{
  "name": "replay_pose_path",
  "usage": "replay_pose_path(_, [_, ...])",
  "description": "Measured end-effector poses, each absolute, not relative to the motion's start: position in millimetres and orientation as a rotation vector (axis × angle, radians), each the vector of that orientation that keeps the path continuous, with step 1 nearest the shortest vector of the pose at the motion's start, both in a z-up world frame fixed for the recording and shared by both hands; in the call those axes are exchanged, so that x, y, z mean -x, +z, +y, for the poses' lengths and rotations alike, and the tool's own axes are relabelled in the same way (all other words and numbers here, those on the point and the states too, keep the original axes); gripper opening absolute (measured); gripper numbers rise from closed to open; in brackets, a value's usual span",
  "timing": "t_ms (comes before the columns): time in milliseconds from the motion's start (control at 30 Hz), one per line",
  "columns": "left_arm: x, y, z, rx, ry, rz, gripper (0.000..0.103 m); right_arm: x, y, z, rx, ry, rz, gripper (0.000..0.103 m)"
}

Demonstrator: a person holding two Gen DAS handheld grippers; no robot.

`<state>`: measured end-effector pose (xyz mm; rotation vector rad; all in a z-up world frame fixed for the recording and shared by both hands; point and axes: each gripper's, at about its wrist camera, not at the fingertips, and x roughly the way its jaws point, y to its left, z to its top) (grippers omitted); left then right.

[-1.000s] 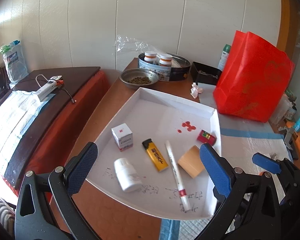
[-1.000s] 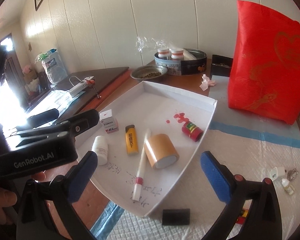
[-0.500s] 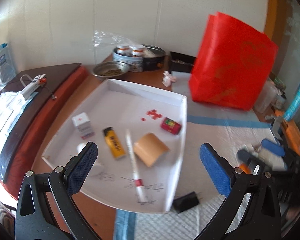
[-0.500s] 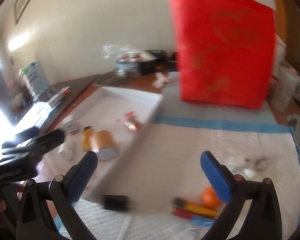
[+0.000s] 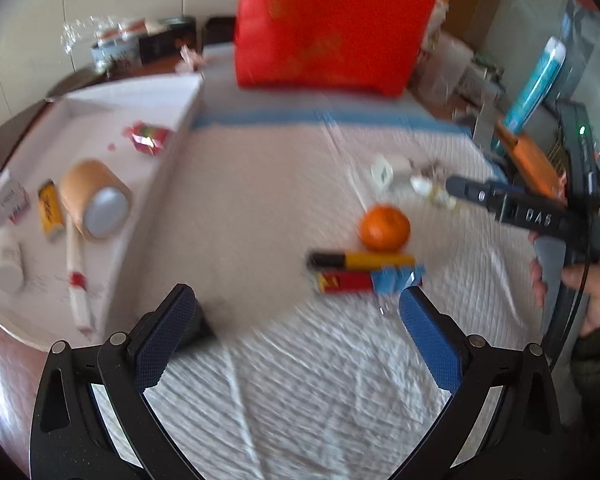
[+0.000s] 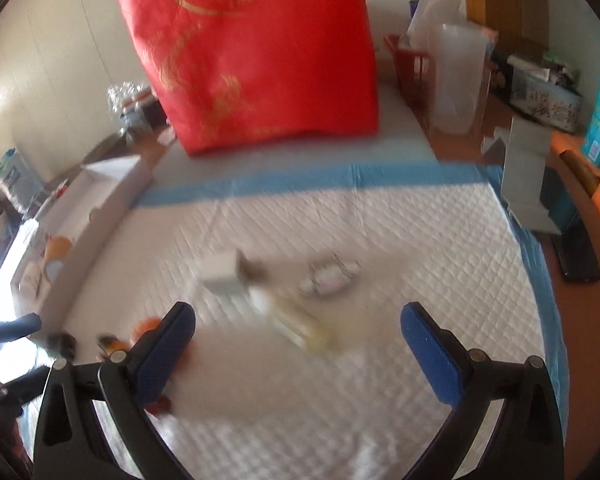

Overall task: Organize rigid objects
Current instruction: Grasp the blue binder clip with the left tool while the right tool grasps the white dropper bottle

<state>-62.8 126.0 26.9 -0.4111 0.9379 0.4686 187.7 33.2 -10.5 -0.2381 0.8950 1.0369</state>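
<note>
left gripper [image 5: 296, 344] jaws apart, empty | yellow-black lighter [image 5: 360, 260] just ahead, slightly right, long axis crosswise | right gripper [image 6: 298, 350] spread, likely farther (blurred)

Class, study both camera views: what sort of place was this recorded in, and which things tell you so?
Most likely a lived-in home. A table covered with a quilted pad carries everyday clutter: a red gift bag, an orange, and a white tray of small household items.
</note>
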Motion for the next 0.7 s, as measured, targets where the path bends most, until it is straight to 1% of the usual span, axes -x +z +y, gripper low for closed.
replay_pose_path(67, [60.1,20.5,121.4,0.453,0.466,0.954,0.103,-190.4,-15.6,31.6,0.248,1.068,0.899,0.102])
replay_pose_path(133, [59.6,22.1,117.4,0.468,0.466,0.929,0.103,-193.4,-19.1,28.3,0.243,1.100,0.907,0.102])
replay_pose_path(267, [46.1,31.6,101.5,0.418,0.455,0.910,0.103,-196.5,-22.7,28.4,0.228,1.130,0.919,0.102])
replay_pose_path(300, [40.5,30.8,98.9,0.407,0.447,0.920,0.100,-197.3,-23.6,30.0,0.232,1.137,0.920,0.102])
replay_pose_path(333, [34.2,29.3,95.2,0.397,0.439,0.929,0.094,-196.9,-23.6,33.9,0.239,1.141,0.917,0.102])
replay_pose_path(367, [28.5,27.4,92.7,0.387,0.433,0.938,0.090,-195.8,-24.2,35.7,0.249,1.147,0.910,0.102])
replay_pose_path(400, [22.3,25.6,89.7,0.376,0.427,0.945,0.075,-195.0,-25.3,39.3,0.262,1.149,0.907,0.096])
replay_pose_path(433, [18.7,22.9,89.0,0.372,0.431,0.951,0.060,-195.5,-26.3,42.3,0.273,1.150,0.907,0.080])
replay_pose_path(467, [14.7,19.6,89.9,0.374,0.438,0.964,0.055,-195.4,-27.9,45.6,0.288,1.154,0.912,0.073])
replay_pose_path(500, [12.8,17.2,91.0,0.384,0.440,0.971,0.052,-195.9,-29.5,48.6,0.299,1.154,0.916,0.063])
replay_pose_path(567, [12.8,16.9,91.5,0.382,0.445,0.964,0.052,-194.8,-29.9,51.8,0.326,1.160,0.902,0.061])
replay_pose_path(600, [11.7,17.0,91.5,0.379,0.446,0.963,0.052,-194.1,-29.7,52.7,0.333,1.174,0.901,0.057])
replay_pose_path(667, [11.8,16.5,89.4,0.373,0.442,0.962,0.043,-189.0,-30.3,57.0,0.365,1.191,0.882,0.054])
replay_pose_path(700, [11.2,16.3,87.5,0.357,0.440,0.963,0.032,-185.6,-30.6,59.1,0.393,1.194,0.864,0.042])
